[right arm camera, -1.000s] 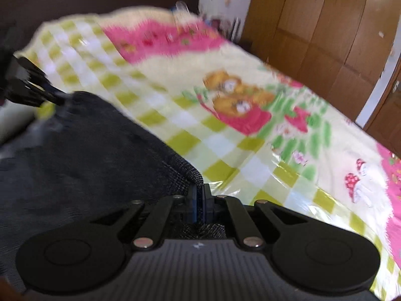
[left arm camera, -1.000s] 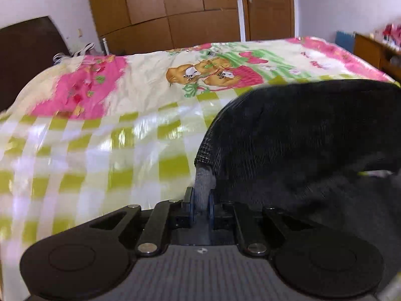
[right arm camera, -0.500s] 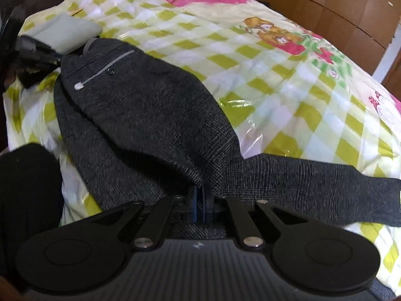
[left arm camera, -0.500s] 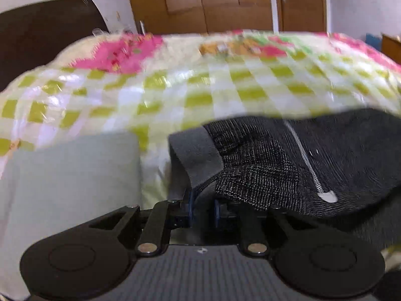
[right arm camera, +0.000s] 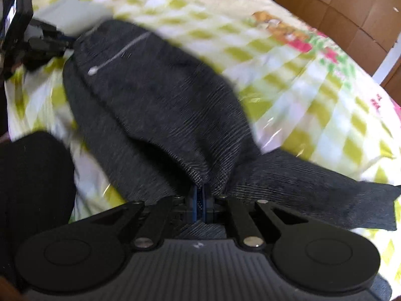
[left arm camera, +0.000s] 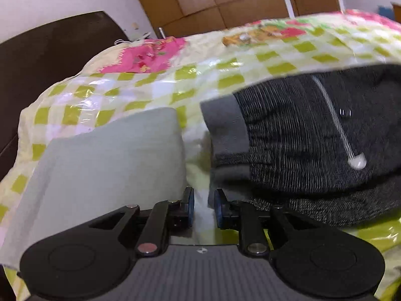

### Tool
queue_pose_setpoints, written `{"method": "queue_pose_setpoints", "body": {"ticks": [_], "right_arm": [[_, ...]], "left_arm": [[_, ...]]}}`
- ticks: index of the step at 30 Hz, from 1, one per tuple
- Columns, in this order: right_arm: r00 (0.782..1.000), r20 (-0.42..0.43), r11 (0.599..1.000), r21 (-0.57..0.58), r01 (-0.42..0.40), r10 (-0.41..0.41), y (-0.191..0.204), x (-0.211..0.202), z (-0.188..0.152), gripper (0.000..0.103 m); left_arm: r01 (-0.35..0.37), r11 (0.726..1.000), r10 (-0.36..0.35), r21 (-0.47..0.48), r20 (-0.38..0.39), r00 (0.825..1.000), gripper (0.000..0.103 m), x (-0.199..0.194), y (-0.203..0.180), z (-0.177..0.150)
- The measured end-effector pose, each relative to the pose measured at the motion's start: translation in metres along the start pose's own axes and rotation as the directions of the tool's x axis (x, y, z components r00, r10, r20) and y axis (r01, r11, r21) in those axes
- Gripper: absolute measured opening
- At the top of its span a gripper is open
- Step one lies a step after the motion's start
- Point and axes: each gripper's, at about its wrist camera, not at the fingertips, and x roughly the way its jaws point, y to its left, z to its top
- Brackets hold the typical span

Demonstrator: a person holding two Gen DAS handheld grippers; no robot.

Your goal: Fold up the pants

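The dark grey pants [left arm camera: 313, 138] lie on the checked bed cover [left arm camera: 150, 85], with the grey waistband [left arm camera: 225, 125] and a white drawstring [left arm camera: 335, 123] facing me. My left gripper [left arm camera: 203, 200] sits just before the waistband. Its jaws are opening, and only bed cover shows between them. In the right wrist view my right gripper [right arm camera: 200, 193] is shut on a bunched fold of the pants [right arm camera: 155, 100], near where one leg [right arm camera: 325, 195] runs off to the right. The left gripper [right arm camera: 50, 42] shows at the pants' far corner.
A pale grey folded cloth [left arm camera: 112, 165] lies left of the waistband. A dark headboard [left arm camera: 50, 50] stands at the left, with a wooden wardrobe [left arm camera: 225, 0] behind the bed. A black-clothed part of a person [right arm camera: 32, 188] is at the near bed edge.
Both grippers came down and the lifted pants now rest on the bed. The left jaws have let go of the waistband and parted. The right still pinches the fabric.
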Motion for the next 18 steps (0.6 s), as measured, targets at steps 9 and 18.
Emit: {"method": "queue_pose_setpoints", "body": {"ticks": [9, 18], "right_arm": [[0.999, -0.026, 0.998, -0.052, 0.039, -0.041, 0.012, 0.009, 0.0, 0.009], [0.991, 0.137, 0.994, -0.106, 0.02, -0.006, 0.047, -0.021, 0.035, 0.013]], "left_arm": [[-0.018, 0.935, -0.026, 0.354, 0.119, 0.993, 0.047, -0.034, -0.042, -0.009], [-0.055, 0.852, -0.014, 0.521, 0.127, 0.992, 0.056, -0.003, -0.057, -0.003]]}}
